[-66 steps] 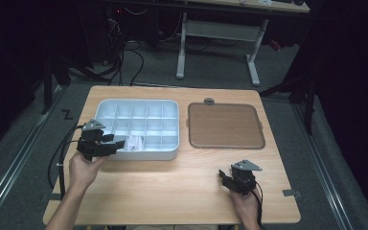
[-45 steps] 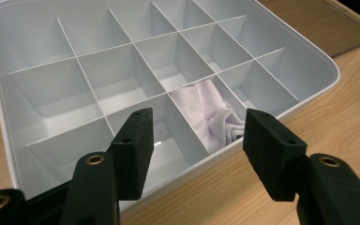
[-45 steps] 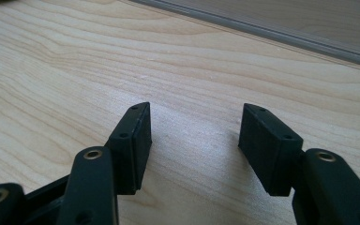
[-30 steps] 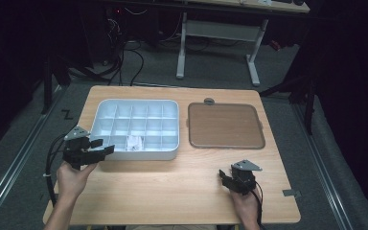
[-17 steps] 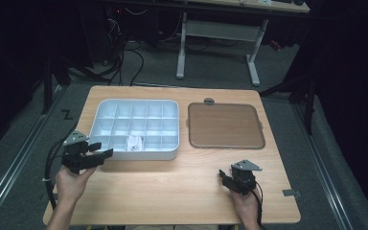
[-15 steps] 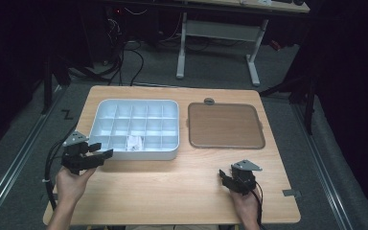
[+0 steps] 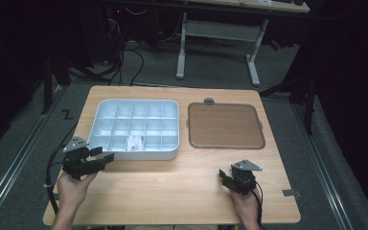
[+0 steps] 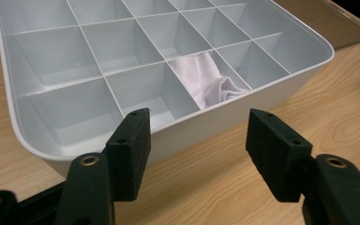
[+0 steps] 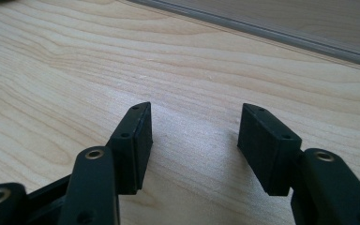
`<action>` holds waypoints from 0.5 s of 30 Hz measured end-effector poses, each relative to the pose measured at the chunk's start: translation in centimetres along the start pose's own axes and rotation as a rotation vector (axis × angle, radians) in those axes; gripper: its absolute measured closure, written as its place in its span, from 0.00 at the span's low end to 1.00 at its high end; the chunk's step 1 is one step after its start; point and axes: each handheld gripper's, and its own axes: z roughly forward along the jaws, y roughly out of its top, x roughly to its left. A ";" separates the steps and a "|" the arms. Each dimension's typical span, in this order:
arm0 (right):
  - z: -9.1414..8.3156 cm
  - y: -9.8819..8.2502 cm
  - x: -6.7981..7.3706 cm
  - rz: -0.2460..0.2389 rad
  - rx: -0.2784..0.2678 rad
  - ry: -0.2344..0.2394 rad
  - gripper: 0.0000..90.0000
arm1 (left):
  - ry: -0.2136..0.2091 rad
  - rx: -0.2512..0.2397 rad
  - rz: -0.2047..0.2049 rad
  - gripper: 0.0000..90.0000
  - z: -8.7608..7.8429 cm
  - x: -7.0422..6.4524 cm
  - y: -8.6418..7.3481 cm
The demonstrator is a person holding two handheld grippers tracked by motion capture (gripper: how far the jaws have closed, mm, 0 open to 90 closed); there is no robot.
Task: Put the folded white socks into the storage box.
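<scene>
White cloth [image 8: 211, 86] is sitting crumpled in a front-row compartment of the grey divided tray [image 8: 272, 93], third cell from the tray's left end. The left gripper [image 8: 197, 140] is hovering just off the tray's near wall, jaws gaping wide with nothing between them, and the cloth is lying ahead of the gap, just over the rim. The right gripper [image 9: 194, 143] is resting well apart on the wooden table [image 9: 75, 70], jaws also spread wide and holding nothing, near the brown tray [image 7: 224, 125].
</scene>
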 end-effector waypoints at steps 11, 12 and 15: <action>0.0 0.0 0.0 0.000 0.000 0.000 0.50 | -0.001 0.001 -0.026 0.45 -0.3 0.4 -0.8; 0.0 0.0 0.0 0.000 0.000 0.000 0.50 | 0.001 0.001 -0.033 0.45 -0.3 0.5 -0.9; 0.0 0.0 0.0 0.000 0.000 0.001 0.50 | 0.005 0.004 -0.038 0.45 -0.3 0.7 -1.2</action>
